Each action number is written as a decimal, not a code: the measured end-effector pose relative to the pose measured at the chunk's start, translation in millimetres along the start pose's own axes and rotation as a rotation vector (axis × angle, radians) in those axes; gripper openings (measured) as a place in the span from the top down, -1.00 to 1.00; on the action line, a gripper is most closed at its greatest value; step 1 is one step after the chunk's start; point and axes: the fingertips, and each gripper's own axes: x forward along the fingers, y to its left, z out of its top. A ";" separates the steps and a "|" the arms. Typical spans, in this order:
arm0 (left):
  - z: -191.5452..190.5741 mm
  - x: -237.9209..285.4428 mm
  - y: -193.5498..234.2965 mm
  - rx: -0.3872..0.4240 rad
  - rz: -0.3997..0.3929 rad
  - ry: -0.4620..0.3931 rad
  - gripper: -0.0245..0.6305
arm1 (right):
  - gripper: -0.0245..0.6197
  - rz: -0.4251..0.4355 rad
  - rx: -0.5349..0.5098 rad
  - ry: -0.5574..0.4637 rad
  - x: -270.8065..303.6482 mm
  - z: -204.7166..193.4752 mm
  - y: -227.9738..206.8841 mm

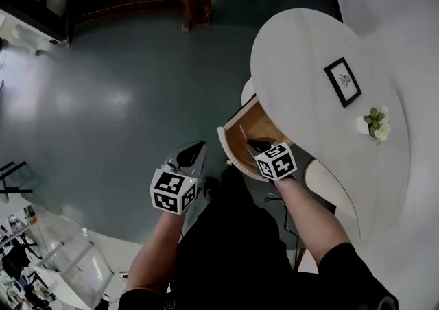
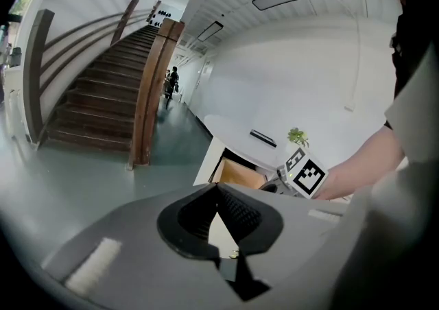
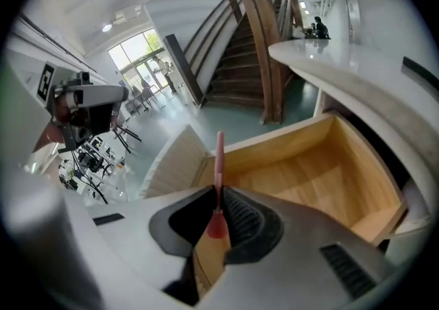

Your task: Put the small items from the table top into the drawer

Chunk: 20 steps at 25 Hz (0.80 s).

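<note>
Grey left gripper [image 1: 188, 158] hangs closed on nothing beside the open wooden drawer [image 1: 248, 129]. Next the right gripper [image 3: 218, 199] pinches a thin pink stick [image 3: 219, 158] near its lower end, over that drawer. The stick looks light, stiff and smooth, likely safer held mid-length. A frame [image 1: 342, 81] and small plant [image 1: 374, 123] sit on the white bench [image 1: 295, 55]

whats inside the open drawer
The drawer's visible wooden floor is bare. The right gripper, shut on a thin pink stick, hides its near part.
</note>
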 end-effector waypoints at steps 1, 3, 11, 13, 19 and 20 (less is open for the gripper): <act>0.1 3.3 0.5 0.000 0.000 0.001 0.89 | 0.76 -0.001 -0.011 0.021 5.7 -3.9 -3.1; 0.5 9.2 1.1 -0.002 -0.001 0.002 0.89 | 0.76 -0.008 -0.039 0.060 16.3 -10.2 -9.1; -2.1 11.2 15.8 -0.030 0.036 0.002 0.89 | 0.76 -0.019 -0.114 0.238 49.6 -34.9 -21.7; -5.0 9.8 19.3 -0.037 0.047 0.006 0.89 | 0.76 -0.020 -0.123 0.268 54.4 -41.3 -25.8; -14.4 8.7 22.6 -0.058 0.064 0.014 0.89 | 0.76 -0.039 -0.150 0.315 66.8 -53.3 -38.3; -15.3 8.3 22.6 -0.061 0.066 0.015 0.89 | 0.76 -0.044 -0.146 0.320 68.8 -54.5 -40.5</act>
